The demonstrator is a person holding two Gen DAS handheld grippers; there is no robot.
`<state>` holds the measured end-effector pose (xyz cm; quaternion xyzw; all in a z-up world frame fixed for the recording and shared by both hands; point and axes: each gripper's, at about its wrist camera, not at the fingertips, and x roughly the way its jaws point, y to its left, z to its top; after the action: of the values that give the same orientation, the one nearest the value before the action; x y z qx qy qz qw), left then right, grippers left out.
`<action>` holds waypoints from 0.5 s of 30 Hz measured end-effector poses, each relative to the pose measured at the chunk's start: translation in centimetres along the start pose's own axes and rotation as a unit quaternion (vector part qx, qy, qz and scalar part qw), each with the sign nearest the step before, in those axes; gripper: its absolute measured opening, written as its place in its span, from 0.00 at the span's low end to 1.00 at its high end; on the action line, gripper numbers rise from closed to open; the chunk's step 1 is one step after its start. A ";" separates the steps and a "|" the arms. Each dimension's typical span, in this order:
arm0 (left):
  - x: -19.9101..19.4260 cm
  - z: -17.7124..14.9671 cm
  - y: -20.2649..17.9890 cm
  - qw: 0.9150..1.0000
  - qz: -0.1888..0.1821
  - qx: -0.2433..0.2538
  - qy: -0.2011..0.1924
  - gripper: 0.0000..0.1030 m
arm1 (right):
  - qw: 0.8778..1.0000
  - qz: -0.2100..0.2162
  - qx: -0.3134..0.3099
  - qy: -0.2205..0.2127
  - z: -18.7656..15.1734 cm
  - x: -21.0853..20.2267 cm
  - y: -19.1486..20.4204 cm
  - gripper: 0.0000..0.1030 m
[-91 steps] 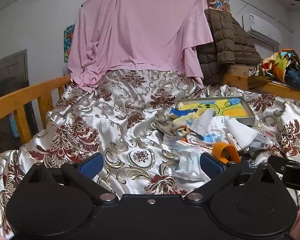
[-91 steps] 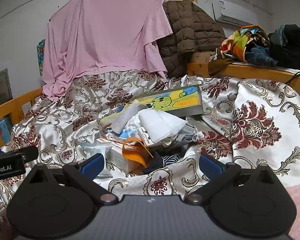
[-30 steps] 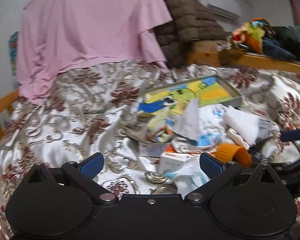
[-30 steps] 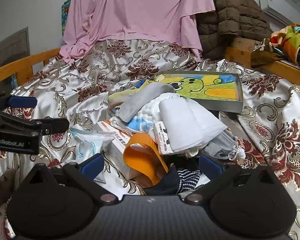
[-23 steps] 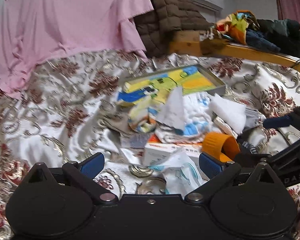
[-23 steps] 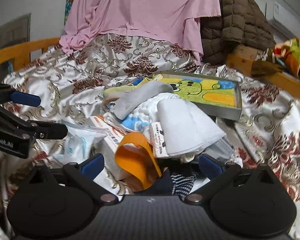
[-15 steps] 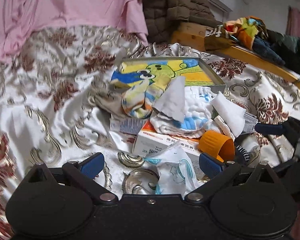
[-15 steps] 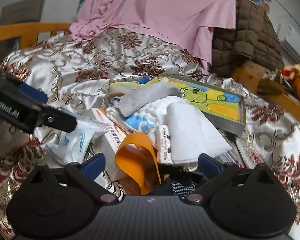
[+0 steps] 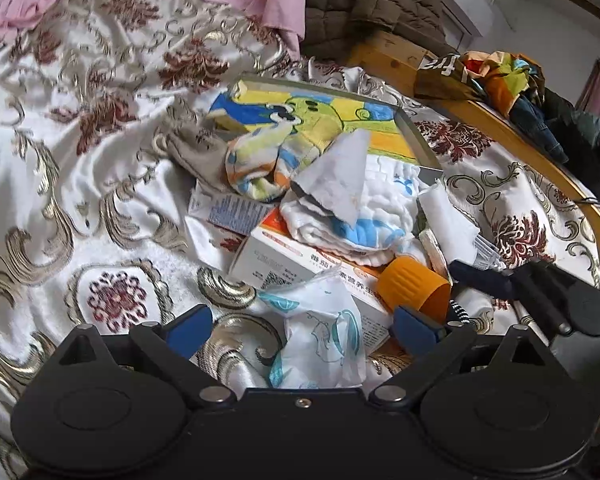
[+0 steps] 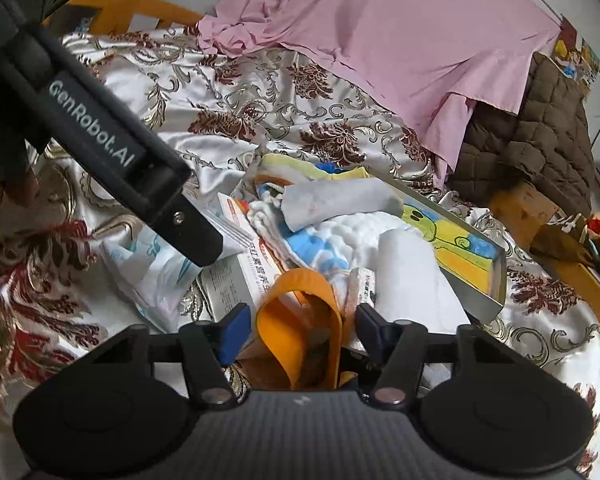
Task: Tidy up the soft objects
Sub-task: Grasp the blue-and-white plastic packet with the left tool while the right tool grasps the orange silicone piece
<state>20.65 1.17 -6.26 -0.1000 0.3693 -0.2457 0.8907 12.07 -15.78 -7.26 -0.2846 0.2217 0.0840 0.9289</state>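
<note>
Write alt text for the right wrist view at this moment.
The right gripper straddles an orange band, jaws partly closed around it, at the near edge of a pile of cloths and a white carton on a floral satin bedspread. The left gripper reaches in from the upper left.

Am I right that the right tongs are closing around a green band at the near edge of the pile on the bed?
Not quite: the band is orange, not green. The right wrist view shows it looped between the fingers of the right tongs, at the near edge of the pile on the bed.
</note>
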 end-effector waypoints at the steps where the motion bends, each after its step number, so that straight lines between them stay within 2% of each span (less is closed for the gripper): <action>1: 0.2 0.0 0.0 1.000 -0.003 -0.004 0.003 0.93 | 1.000 -0.002 -0.003 -0.001 0.0 0.1 0.1 0.59; 6: 0.8 -0.2 -0.1 1.000 -0.011 -0.015 0.009 0.85 | 1.000 -0.008 -0.023 -0.007 -0.2 0.4 0.6 0.53; 8: 1.0 -0.3 0.1 0.999 -0.016 -0.025 0.014 0.73 | 0.999 -0.005 -0.031 -0.011 -0.3 0.3 0.8 0.46; 12: 1.2 -0.7 0.3 0.998 -0.027 -0.047 0.018 0.64 | 0.998 -0.012 -0.055 -0.018 -0.6 0.2 1.6 0.42; 14: 1.4 -1.0 0.4 0.998 -0.032 -0.053 0.022 0.52 | 0.998 -0.008 -0.055 -0.018 -0.6 0.2 1.6 0.38; 15: 1.5 -1.1 0.4 0.997 -0.034 -0.057 0.025 0.49 | 0.998 -0.005 -0.054 -0.018 -0.6 0.2 1.6 0.37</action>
<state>20.92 0.74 -8.09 -0.1573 0.4012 -0.2565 0.8652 11.58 -14.80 -8.56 -0.3339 0.1986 0.0959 0.9164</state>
